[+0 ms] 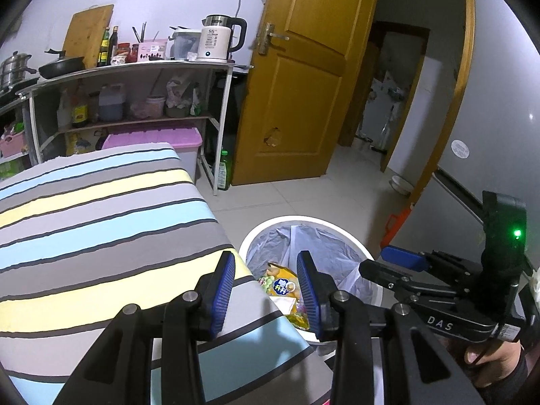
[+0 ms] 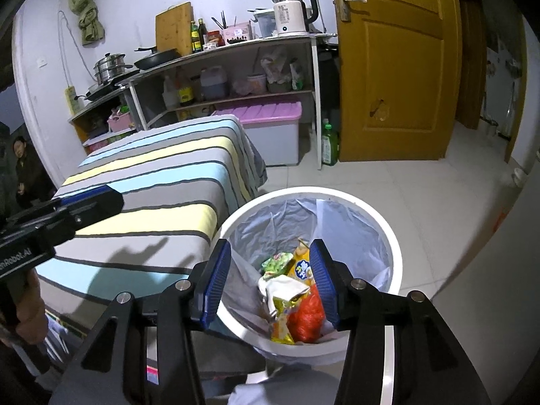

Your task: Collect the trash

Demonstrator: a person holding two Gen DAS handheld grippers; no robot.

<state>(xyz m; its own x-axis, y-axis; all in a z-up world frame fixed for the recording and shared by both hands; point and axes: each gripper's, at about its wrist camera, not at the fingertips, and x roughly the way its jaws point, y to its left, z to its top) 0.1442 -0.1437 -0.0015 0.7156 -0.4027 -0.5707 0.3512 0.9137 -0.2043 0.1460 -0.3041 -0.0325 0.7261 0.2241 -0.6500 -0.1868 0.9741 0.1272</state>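
Right gripper: hanging spread wide, gripping nothing. Below and just ahead: white bin with clear liner, wrappers lying inside.
Left gripper: hanging half spread, gripping nothing. Under its left finger: striped tablecloth. Under its right finger: the bin's near rim.

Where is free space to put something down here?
The striped table top is bare, bordered by the shelf rack and the white trash bin. Floor tiles toward the door are free. The bin and shelves are crowded.
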